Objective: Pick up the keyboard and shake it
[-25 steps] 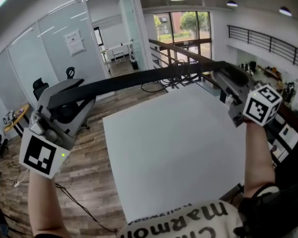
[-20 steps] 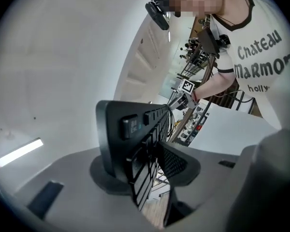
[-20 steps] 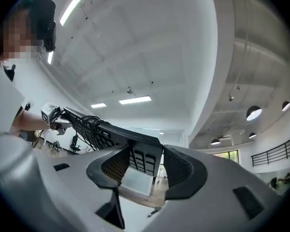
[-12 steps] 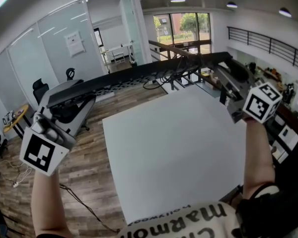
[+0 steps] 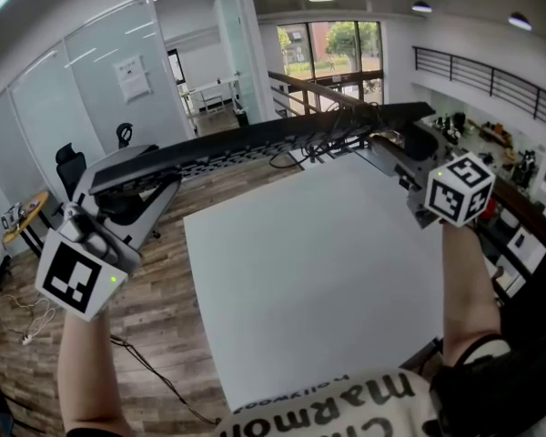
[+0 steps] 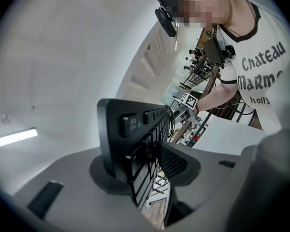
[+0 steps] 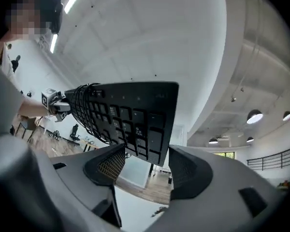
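One black keyboard [image 5: 273,137] hangs level above a white desk [image 5: 318,280]. The left gripper [image 5: 156,178] has its jaws clamped on the left end. The right gripper [image 5: 389,144] jaws are opening, with the right end loose between them. An office chair [image 5: 71,162] stands on the wooden floor [image 5: 155,317] beyond.

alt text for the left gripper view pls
A black keyboard, seen end-on, is clamped between the pads of the left claw. Behind it is a person in a white printed t-shirt.
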### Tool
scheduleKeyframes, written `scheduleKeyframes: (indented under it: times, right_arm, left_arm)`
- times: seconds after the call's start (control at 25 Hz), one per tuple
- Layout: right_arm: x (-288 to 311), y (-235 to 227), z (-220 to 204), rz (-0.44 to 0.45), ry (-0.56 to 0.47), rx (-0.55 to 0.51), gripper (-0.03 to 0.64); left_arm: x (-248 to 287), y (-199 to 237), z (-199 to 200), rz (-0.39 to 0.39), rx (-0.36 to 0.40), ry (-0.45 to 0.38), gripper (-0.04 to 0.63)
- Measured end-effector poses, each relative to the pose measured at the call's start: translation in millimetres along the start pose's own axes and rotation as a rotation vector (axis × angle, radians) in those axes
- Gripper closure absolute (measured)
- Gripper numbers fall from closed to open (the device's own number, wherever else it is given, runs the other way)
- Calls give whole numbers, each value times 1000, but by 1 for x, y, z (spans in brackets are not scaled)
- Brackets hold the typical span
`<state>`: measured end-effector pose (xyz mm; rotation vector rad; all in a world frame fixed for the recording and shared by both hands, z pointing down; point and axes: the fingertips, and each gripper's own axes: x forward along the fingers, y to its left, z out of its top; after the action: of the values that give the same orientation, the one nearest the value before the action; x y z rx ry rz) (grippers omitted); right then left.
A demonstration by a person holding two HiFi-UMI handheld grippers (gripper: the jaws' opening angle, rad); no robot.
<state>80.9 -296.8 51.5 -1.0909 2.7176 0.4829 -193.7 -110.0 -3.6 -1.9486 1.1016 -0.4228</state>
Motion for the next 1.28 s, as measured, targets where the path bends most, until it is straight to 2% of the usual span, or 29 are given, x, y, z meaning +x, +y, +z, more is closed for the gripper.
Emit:
scheduleKeyframes:
  times: [0.16, 0.32, 0.56, 0.72, 0.88, 1.0, 1.04, 1.12, 1.2, 1.28]
  right_arm:
    - [-1, -2, 5, 17, -10, 21, 328]
    - [-6, -3, 15, 11, -53, -22, 374]
    - [-22, 8, 66, -54, -209, -158, 393]
    - [-30, 8, 79, -69, -236, -184, 396]
    - [-33, 3, 69, -83, -218, -146, 396]
    - [-30, -4, 47, -97, -162, -104, 396]
    - [-32, -4, 43, -102, -158, -87, 396]
    - [-33, -8, 36, -108, -143, -67, 396]
    - [-31, -10, 24, -108, -104, -59, 396]
    - [-34, -6, 10, -103, -85, -49, 396]
  left_arm:
    - [-1, 1, 0, -3, -14, -16, 434]
    - [-2, 3, -4, 3, -30, -51, 430]
    - [-21, 15, 11, 129, 165, -146, 388]
    - [-24, 15, 23, 147, 229, -166, 385]
    - [-21, 3, 36, 132, 320, -171, 387]
    - [-13, -7, 31, 119, 312, -145, 387]
    - [-13, -12, 32, 112, 330, -147, 390]
    - [-8, -14, 29, 71, 341, -138, 394]
    - [-1, -13, 16, 44, 259, -98, 393]
    - [0, -21, 4, 31, 231, -86, 393]
